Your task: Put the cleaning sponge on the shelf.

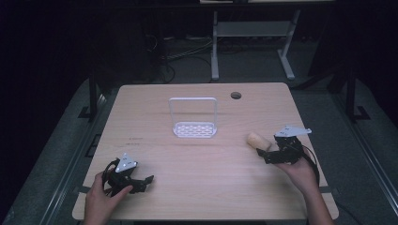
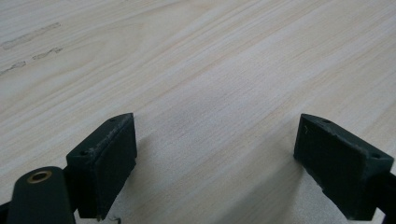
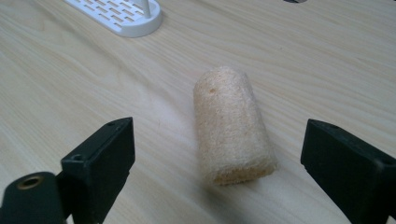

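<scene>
1. We are resting our left gripper (image 1: pixel 141 180) low at the near left of the table (image 1: pixel 197 187), jaws gaping wide over bare wood.
2. The white rack (image 1: pixel 194 119) is standing far centre.
3. Our right gripper (image 1: pixel 263 152) is hovering with jaws spread around the tan roll (image 3: pixel 231 128), which is lying right of the rack, not gripped.

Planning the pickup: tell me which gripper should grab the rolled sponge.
Right. The right gripper sits open just behind the rolled sponge, which lies between its fingers. The left gripper rests open at the table's near left, over bare wood.
</scene>
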### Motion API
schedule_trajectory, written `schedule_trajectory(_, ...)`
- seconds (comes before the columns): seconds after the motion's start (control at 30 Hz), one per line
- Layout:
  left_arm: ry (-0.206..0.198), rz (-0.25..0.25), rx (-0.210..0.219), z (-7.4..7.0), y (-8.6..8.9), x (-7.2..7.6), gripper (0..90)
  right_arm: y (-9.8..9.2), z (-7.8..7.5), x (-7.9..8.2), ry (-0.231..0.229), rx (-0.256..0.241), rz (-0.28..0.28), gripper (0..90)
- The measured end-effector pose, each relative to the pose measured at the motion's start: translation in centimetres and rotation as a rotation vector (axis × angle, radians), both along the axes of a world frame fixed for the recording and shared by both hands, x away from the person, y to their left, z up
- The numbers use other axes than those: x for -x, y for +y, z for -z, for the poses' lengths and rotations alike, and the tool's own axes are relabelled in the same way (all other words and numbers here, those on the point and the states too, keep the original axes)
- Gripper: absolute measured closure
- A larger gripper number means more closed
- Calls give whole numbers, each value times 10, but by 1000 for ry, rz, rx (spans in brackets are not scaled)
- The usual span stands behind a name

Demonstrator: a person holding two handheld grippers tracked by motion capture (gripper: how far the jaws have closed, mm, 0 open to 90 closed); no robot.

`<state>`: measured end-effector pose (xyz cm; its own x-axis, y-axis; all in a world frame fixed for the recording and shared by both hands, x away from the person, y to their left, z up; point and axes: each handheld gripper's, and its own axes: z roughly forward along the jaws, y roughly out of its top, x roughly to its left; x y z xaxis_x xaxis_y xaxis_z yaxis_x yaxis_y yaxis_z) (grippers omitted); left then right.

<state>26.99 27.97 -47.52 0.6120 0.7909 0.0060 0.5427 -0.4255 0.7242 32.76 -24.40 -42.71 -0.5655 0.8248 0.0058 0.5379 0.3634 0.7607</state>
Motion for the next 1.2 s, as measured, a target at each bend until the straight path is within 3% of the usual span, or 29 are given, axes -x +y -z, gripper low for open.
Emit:
schedule_trajectory(0.13,0,0,0,0,0,0,127,1,-2,-4,3,3,-2,81)
schedule_trajectory(0.2,0,0,0,0,0,0,127,2,-2,-10,18,0,-7,26)
schedule_trajectory(0.7,2,0,-1,0,0,0,127,8,-2,-39,49,7,-41,25)
schedule_trajectory(0.9,3,0,-1,0,0,0,127,9,2,-52,70,32,-74,25)
schedule_trajectory(1.2,2,-1,0,0,0,0,126,15,13,-58,117,55,-107,25)
